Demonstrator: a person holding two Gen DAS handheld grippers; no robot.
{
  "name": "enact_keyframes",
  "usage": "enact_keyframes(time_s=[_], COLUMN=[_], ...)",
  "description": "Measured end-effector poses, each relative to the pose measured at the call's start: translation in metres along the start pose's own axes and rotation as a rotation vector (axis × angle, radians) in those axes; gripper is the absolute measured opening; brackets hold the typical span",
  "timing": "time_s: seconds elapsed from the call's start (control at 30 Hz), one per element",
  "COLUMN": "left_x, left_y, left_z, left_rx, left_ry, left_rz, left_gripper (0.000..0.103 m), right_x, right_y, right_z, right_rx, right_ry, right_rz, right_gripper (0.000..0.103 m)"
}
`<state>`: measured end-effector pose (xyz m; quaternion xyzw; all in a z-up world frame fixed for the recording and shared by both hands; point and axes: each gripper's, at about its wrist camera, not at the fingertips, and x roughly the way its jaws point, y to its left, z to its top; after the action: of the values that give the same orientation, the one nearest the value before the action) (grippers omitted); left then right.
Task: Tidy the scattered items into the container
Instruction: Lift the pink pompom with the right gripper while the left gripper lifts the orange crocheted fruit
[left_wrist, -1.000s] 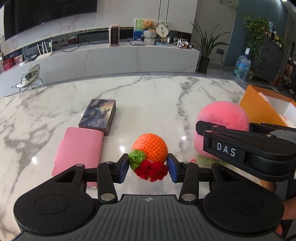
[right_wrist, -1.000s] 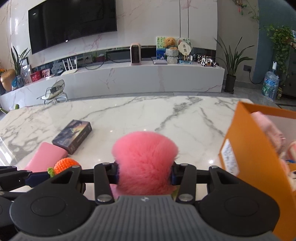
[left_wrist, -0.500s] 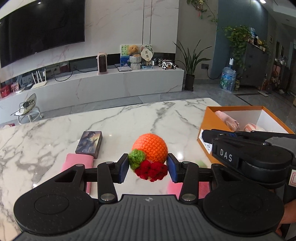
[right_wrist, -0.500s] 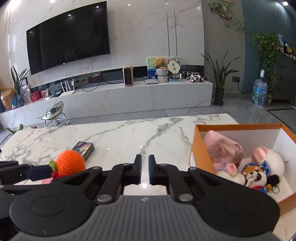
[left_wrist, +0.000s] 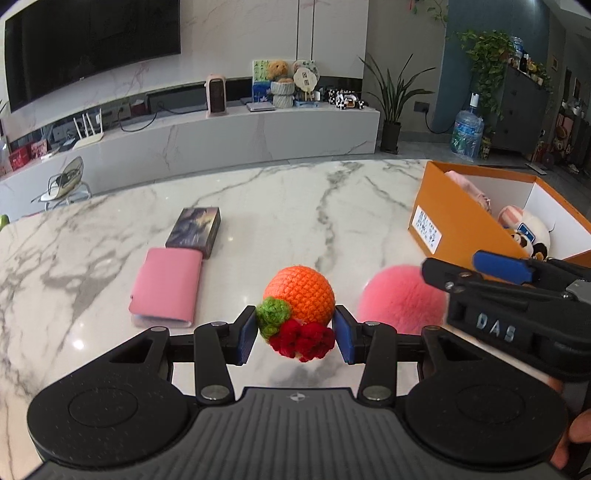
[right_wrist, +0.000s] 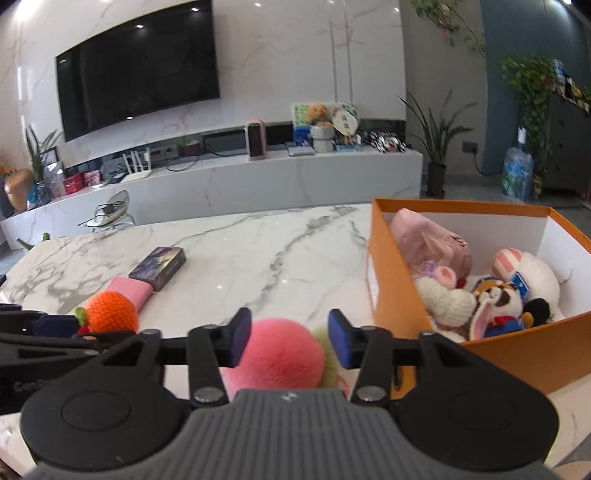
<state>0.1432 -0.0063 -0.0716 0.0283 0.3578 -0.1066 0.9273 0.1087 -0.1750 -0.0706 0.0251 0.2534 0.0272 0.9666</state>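
We hold the left tool (left_wrist: 294, 334) closed on a round orange crocheted fruit toy with a green leaf and a red berry cluster (left_wrist: 298, 312); its blue pads press the toy from both sides and carry it above the white marble surface (left_wrist: 295, 206). From the right wrist view the same toy (right_wrist: 110, 312) shows at the far left, between the left tool's dark fingers.

Our right tool (right_wrist: 289, 339) is opening. A fluffy pink pom-pom ball with a pale green tuft (right_wrist: 282, 356) sits between its blue pads, but the pads stand clear of the fur on both sides (the left one only just), so nothing is gripped. In the left wrist view the pom-pom (left_wrist: 400, 301) lies on the surface just left of the orange cardboard box with white inner walls (left_wrist: 448, 218), not inside it.

The box (right_wrist: 391, 266) stands to the right of the right tool and already holds a pink soft pouch (right_wrist: 432, 242), a white plush with a striped cap (right_wrist: 532, 273) and a small plush animal in blue clothes (right_wrist: 498, 306).

Farther left on the surface lie a flat pink leather wallet (left_wrist: 168, 286) and, touching its far end, a dark illustrated card box (left_wrist: 194, 230).
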Motion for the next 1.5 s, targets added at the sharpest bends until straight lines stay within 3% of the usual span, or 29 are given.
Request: enact_keyframes(time_s=[0.03, 0.17, 0.37, 0.67, 0.8, 1.0, 1.13, 1.5], left_x=[0.001, 0.008, 0.027, 0.054, 0.063, 0.071, 0.071, 0.05], left_y=[0.001, 0.008, 0.016, 0.019, 0.018, 0.016, 0.015, 0.012], left_z=[-0.002, -0.007, -0.014, -0.016, -0.017, -0.02, -0.02, -0.015], left_rx=[-0.004, -0.021, -0.043, -0.042, -0.034, -0.031, -0.033, -0.03], left_ry=[0.002, 0.01, 0.041, 0.074, 0.086, 0.105, 0.107, 0.069], left_rz=[0.001, 0.008, 0.013, 0.009, 0.004, -0.001, 0.0, 0.005], left_gripper=[0.051, 0.051, 0.051, 0.051, 0.051, 0.051, 0.051, 0.051], right_x=[0.001, 0.013, 0.036, 0.073, 0.083, 0.088, 0.086, 0.062], right_y=[0.002, 0.007, 0.007, 0.002, 0.003, 0.003, 0.004, 0.013], right_z=[-0.003, -0.012, -0.025, -0.043, -0.05, -0.055, -0.055, -0.046], right_rx=[-0.009, -0.029, -0.031, 0.03, 0.012, -0.012, -0.03, -0.081], right_ry=[-0.014, -0.031, 0.015, 0.072, 0.076, 0.071, 0.053, -0.043], right_rz=[-0.005, -0.035, -0.008, -0.033, -0.027, -0.042, -0.039, -0.014], right_gripper=[0.075, 0.089, 0.088, 0.09, 0.087, 0.064, 0.056, 0.052])
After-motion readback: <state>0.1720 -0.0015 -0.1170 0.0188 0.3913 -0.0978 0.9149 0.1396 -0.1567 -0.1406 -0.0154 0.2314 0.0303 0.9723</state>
